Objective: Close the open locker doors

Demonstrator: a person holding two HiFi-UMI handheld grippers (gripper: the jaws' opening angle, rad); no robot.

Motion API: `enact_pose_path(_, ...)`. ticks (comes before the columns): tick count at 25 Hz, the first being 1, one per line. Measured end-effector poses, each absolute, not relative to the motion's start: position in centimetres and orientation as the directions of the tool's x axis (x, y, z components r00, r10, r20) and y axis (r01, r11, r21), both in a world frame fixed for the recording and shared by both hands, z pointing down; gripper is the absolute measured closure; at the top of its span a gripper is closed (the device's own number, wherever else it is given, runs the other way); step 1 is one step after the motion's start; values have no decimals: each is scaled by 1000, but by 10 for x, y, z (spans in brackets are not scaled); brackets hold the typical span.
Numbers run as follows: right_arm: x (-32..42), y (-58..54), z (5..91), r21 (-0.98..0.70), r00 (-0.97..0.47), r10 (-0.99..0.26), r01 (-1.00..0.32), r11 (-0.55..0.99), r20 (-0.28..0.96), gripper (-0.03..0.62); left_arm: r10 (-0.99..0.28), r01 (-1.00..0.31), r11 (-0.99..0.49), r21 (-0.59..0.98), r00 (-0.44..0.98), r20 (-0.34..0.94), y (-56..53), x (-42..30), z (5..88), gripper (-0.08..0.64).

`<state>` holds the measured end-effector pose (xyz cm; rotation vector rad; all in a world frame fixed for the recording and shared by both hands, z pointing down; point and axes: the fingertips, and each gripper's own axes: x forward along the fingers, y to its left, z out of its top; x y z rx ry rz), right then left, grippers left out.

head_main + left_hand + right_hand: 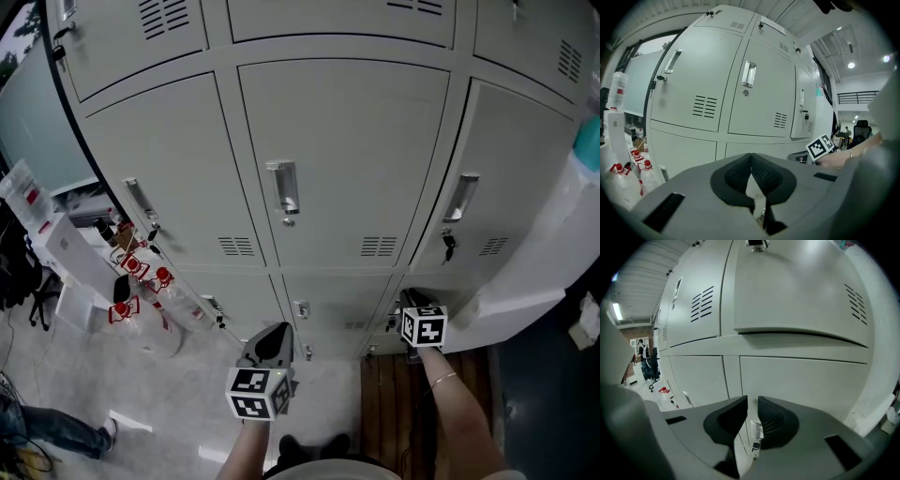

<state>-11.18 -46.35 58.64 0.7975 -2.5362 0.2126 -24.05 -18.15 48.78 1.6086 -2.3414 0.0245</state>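
Note:
A bank of grey lockers (347, 159) fills the head view. The right-hand door (511, 178), with a key (449, 246) in its lock, stands slightly out from its frame. In the right gripper view that door (797, 291) shows a dark gap along its lower edge. My right gripper (410, 298) is low by the bottom row, just under that door. Its jaws (752, 401) stand a little apart with nothing gripped. A small latch (756, 430) of a bottom locker shows beyond the gap. My left gripper (272, 330) hangs before the bottom middle locker, shut (751, 157) and empty.
Several clear bottles with red caps (141, 272) stand on the floor at the left. A big white object (562, 253) crowds the right side. Wooden flooring (394, 403) lies under my right arm. A person's leg in jeans (56, 427) shows at bottom left.

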Motion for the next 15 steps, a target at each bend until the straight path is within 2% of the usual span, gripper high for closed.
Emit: enact_pose_path(15, -66, -363, 519, -35, -789, -497, -544, 838, 360, 563, -947, -953, 264, 150, -226, 229, -191, -227, 483, 540)
